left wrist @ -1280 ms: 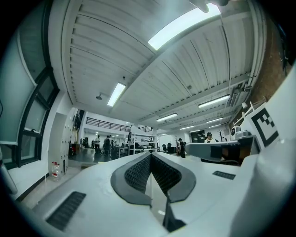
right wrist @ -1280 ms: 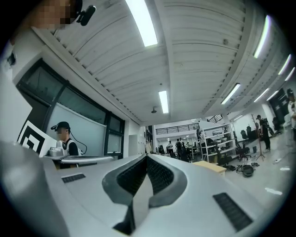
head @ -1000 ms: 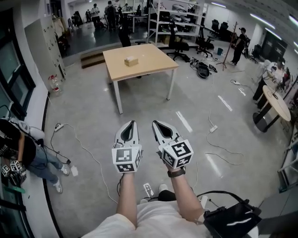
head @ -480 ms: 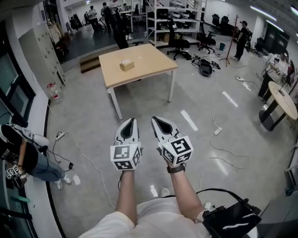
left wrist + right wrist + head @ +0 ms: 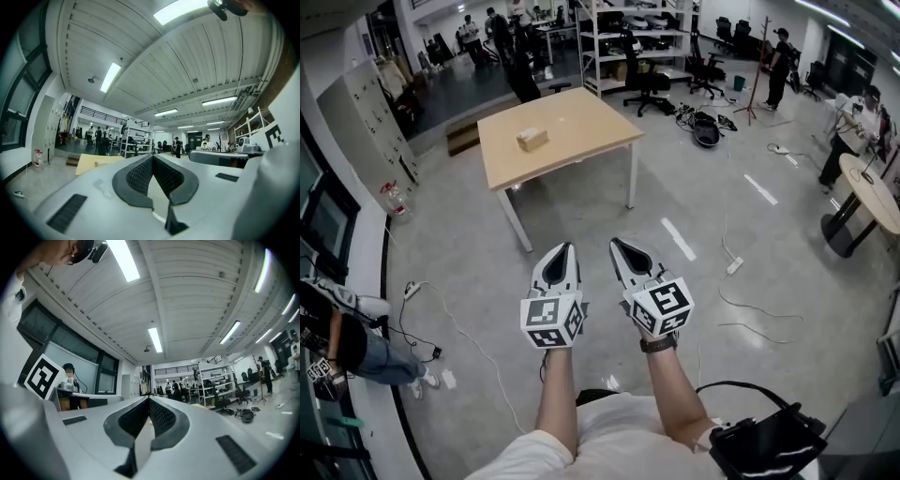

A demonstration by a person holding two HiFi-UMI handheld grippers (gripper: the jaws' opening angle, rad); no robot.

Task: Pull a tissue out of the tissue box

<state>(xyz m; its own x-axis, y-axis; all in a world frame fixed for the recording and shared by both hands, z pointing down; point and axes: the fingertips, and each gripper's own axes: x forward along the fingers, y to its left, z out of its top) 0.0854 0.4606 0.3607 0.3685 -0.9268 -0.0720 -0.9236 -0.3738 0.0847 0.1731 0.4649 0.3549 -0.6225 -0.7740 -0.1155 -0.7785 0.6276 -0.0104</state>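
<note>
Two claws side by side in the head view, above the grey floor [image 5: 609, 202], tips forward, each on a bare forearm. Left claw [image 5: 565, 249]: clenched, empty; tips meeting in the left gripper view, nothing between them. Right claw [image 5: 618, 245]: clenched, empty; tips pressed together in the right gripper view. Watch [image 5: 657, 344] on the right wrist.

Tissue box [image 5: 532, 140]: upright on the wooden tabletop [image 5: 581, 127], toward its left part, well apart from both claws, untouched. Also seen small and distant beyond the left claw's tips in the left gripper view.

Differences from one second ago:
- Tabletop and tissue box shifted left in the head view and drawn larger, so nearer.
- Shelf rack [image 5: 647, 37] behind the tabletop also shifted left.
- Seated person [image 5: 352, 347] at the left edge now lower in the picture.
- Both claws unchanged: same side-by-side pose, same clenched state, same place in the picture.
</note>
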